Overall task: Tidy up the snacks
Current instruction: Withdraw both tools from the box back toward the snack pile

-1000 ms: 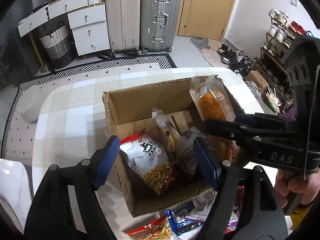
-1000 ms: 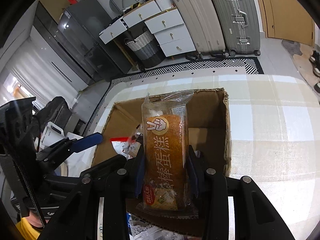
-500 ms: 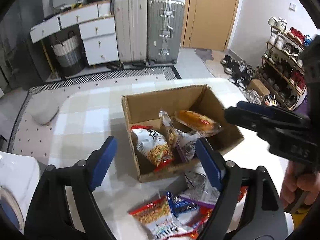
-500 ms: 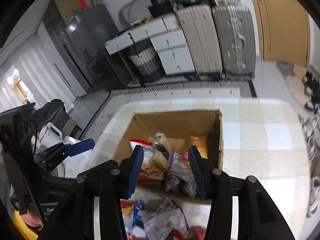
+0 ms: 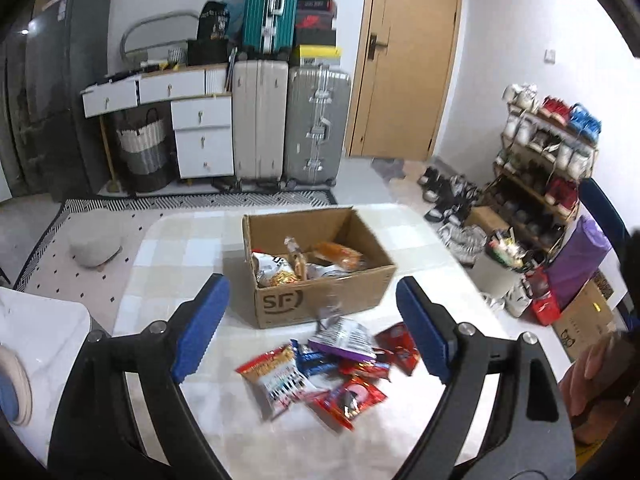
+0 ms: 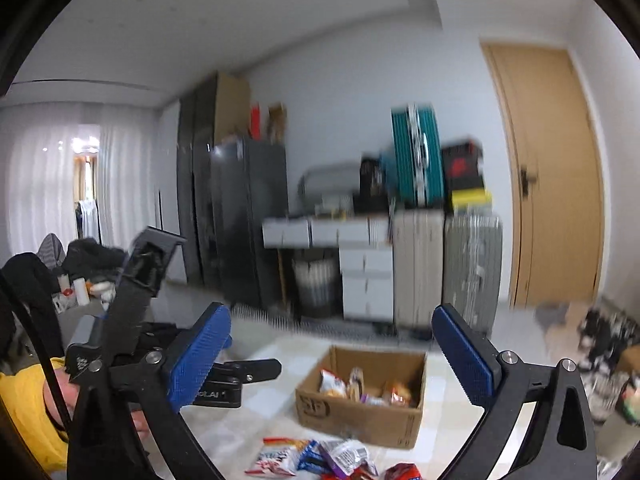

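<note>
While your two grippers hang back from the table, the snacks sit in two groups. One group fills the cardboard box (image 5: 320, 276), which stands open-topped near the middle of the checked tablecloth (image 5: 180, 264); inside it you can see an orange cake roll (image 5: 338, 254) toward the 2 o'clock corner, a noodle-snack bag (image 5: 276, 270) at the 9 o'clock side, and other wrappers between them that are too crumpled to tell apart. The other group is a loose pile of packets (image 5: 332, 364) lying on the cloth just in front of the box, at its 6 o'clock: a red-and-white bag (image 5: 276, 376), a purple-edged silver packet (image 5: 344, 338) touching the box's front wall, and red packets (image 5: 348, 398) overlapping one another.

Your left gripper (image 5: 312, 328) points down over that pile with its jaws spreading apart, the blue pads wide of one another and nothing between them. Your right gripper (image 6: 332, 360) points level, its jaws also spreading to their widest, empty, with the box seen low between the pads at 6 o'clock. Your hand (image 5: 592, 376) shows at 4 o'clock in the left view.

Beyond the table, at 12 o'clock, stand two suitcases (image 5: 292, 128), with white drawers (image 5: 200, 136) beside them at 11 o'clock, a wooden door (image 5: 404, 60) at 1 o'clock, and a shoe rack (image 5: 548, 152) at 2 o'clock.
</note>
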`<state>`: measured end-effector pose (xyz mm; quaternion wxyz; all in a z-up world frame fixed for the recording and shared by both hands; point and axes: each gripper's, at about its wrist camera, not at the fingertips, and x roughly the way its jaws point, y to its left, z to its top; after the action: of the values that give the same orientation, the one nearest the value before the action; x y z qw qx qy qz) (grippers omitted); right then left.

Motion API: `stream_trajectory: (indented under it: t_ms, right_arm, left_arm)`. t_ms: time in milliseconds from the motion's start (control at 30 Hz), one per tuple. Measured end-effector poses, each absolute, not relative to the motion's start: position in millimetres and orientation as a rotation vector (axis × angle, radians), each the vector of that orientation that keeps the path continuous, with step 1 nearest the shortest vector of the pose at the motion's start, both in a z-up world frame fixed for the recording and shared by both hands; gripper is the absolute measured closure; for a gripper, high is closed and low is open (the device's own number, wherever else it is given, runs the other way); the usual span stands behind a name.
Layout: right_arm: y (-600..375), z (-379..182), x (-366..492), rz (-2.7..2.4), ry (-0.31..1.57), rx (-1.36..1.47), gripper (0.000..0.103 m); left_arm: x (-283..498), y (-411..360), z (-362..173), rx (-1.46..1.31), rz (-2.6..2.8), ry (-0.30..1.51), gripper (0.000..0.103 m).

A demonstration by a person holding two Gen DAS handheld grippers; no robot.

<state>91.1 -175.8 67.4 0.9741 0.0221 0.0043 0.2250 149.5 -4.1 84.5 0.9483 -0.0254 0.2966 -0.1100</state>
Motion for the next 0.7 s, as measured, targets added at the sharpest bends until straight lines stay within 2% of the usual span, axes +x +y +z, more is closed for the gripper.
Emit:
stream_trajectory:
  t_ms: [67,167,267,500,700]
  right_arm:
    - [-174.1,66.7,64.2,0.438,-0.030,0.056,0.001]
    - [-176.2,58.0,37.7,0.400,-0.037,0.107,0.000]
    - [-175.1,46.7,19.6,0.343,-0.017,0.120,0.000]
    - [-187.3,15.9,13.9,0.353,0.210,0.206,0.000]
    - [-190.6,-4.8,1.1,0.305,0.239,0.212,0.000]
  left_arm:
    - [121.5,-3.4,94.1,-0.058,-0.224,0.568,0.015]
    - [82.7,-0.8,103.7,-0.058,-0.199,0.515,0.000]
    - [47.8,0.2,106.4,-0.065,-0.191,0.486,0.000]
    - [-9.7,6.9,92.4,-0.053,-0.155,0.468,0.000]
    - [-44.1,15.7,66.6,-0.069,-0.131,0.484,0.000]
